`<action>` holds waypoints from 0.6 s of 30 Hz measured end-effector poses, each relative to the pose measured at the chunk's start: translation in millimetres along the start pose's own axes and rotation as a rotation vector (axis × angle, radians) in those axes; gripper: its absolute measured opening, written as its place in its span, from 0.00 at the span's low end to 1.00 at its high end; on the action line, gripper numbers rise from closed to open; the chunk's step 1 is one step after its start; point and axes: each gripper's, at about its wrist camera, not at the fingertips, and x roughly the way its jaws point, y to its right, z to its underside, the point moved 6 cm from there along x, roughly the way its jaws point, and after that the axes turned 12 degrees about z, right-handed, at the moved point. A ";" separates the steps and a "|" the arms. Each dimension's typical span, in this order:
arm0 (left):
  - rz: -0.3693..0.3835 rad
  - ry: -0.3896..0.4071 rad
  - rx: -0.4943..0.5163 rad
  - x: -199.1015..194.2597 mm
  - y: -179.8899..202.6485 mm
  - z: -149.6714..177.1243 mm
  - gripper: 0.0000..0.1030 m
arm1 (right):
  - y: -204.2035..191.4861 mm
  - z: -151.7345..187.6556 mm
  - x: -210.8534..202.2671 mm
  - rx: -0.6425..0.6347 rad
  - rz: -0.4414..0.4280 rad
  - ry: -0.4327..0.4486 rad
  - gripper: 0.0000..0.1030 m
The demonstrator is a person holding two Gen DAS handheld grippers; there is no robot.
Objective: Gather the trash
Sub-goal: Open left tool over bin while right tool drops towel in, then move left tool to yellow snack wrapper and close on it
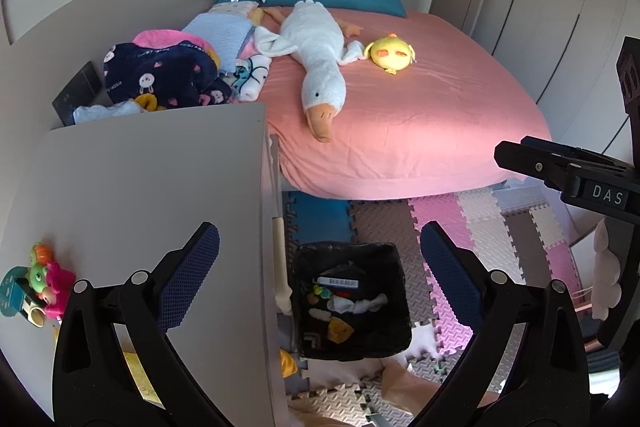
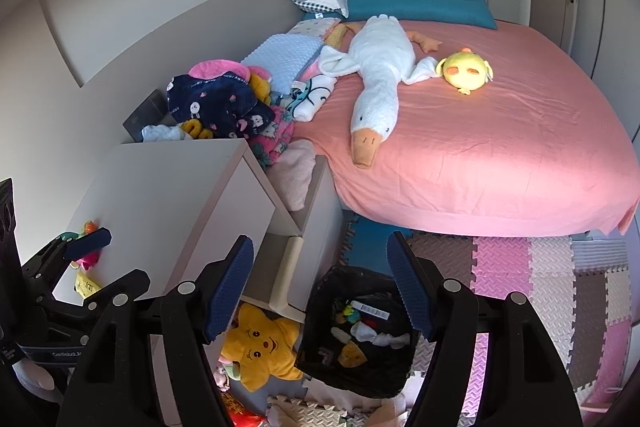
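Both our tongs hang open and hold nothing: left tongs [image 1: 320, 279], right tongs [image 2: 320, 285]. Below them a square black bin [image 1: 352, 301] on bumpy foam floor mats [image 1: 460, 223] holds crumpled trash [image 1: 360, 305]. Farther off, a fluffy white goose [image 1: 316, 59] lies on the smooth pink bed [image 1: 440, 115].

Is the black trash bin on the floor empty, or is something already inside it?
Not empty. The black trash bin holds several items, including crumpled white paper and a yellow scrap.
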 end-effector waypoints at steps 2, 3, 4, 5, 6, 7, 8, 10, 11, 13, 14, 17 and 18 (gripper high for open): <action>-0.012 -0.001 -0.014 -2.7 -6.0 2.7 0.94 | -7.3 -1.0 1.5 -0.010 -0.010 -0.001 0.68; -0.020 -0.002 -0.021 -4.1 -9.4 4.3 0.94 | -10.4 -1.0 2.2 -0.015 -0.016 -0.002 0.68; -0.027 -0.003 -0.028 -5.7 -12.7 6.2 0.94 | -14.9 -2.1 3.8 -0.021 -0.022 -0.003 0.68; -0.036 -0.003 -0.035 -7.1 -15.8 7.7 0.94 | -19.2 -2.5 5.1 -0.027 -0.029 -0.004 0.68; -0.047 -0.003 -0.045 -8.8 -20.2 9.6 0.94 | -23.4 -2.3 6.0 -0.032 -0.035 -0.004 0.68; -0.062 -0.004 -0.059 -10.5 -25.4 12.0 0.94 | -28.2 -2.2 6.9 -0.039 -0.044 -0.004 0.68; -0.073 -0.004 -0.070 -12.1 -29.0 13.9 0.94 | -33.5 -1.7 7.8 -0.048 -0.053 -0.005 0.68; -0.107 -0.003 -0.103 -16.1 -39.5 19.2 0.94 | -43.9 -1.0 9.8 -0.068 -0.067 -0.009 0.68; -0.120 -0.002 -0.121 -18.5 -44.7 21.9 0.94 | -49.8 -0.8 10.9 -0.080 -0.076 -0.010 0.68; -0.147 -0.002 -0.161 -23.4 -55.6 28.0 0.94 | -61.9 -0.6 12.9 -0.105 -0.094 -0.013 0.68; -0.160 0.000 -0.177 -26.4 -60.2 31.2 0.94 | -65.5 -1.2 13.4 -0.115 -0.101 -0.014 0.68; -0.205 0.013 -0.225 -36.8 -75.0 39.4 0.94 | -81.0 -2.0 15.7 -0.152 -0.126 -0.015 0.68; -0.218 0.016 -0.240 -39.2 -78.8 41.5 0.94 | -87.0 -2.4 16.9 -0.166 -0.135 -0.014 0.68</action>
